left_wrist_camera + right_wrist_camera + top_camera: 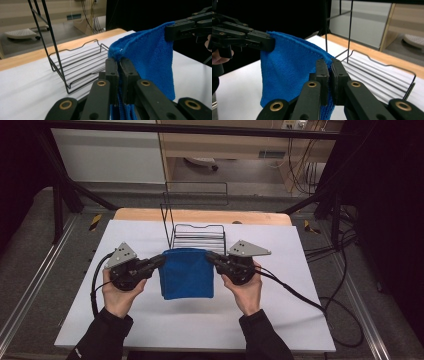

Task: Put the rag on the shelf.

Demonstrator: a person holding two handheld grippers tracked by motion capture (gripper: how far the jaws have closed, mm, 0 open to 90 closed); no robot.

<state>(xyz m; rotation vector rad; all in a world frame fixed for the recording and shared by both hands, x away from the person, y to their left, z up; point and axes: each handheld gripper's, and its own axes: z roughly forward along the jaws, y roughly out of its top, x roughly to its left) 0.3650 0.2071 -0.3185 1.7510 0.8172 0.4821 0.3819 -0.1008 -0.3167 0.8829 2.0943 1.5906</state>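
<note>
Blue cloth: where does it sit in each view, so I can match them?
High view: blue cloth centre, hanging between both tools.
Left gripper view: centre-right, top corner pinched.
Right gripper view: centre-left, corner pinched.
Shared landmark: wire rack behind it.

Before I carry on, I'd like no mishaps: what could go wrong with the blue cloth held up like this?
1. Each gripper, left and right, pinches only a top corner of the blue cloth; a corner could slip out, leaving the cloth dangling.
2. The wire rack stands right behind the cloth; its hanging edge could snag on the wires.
</note>
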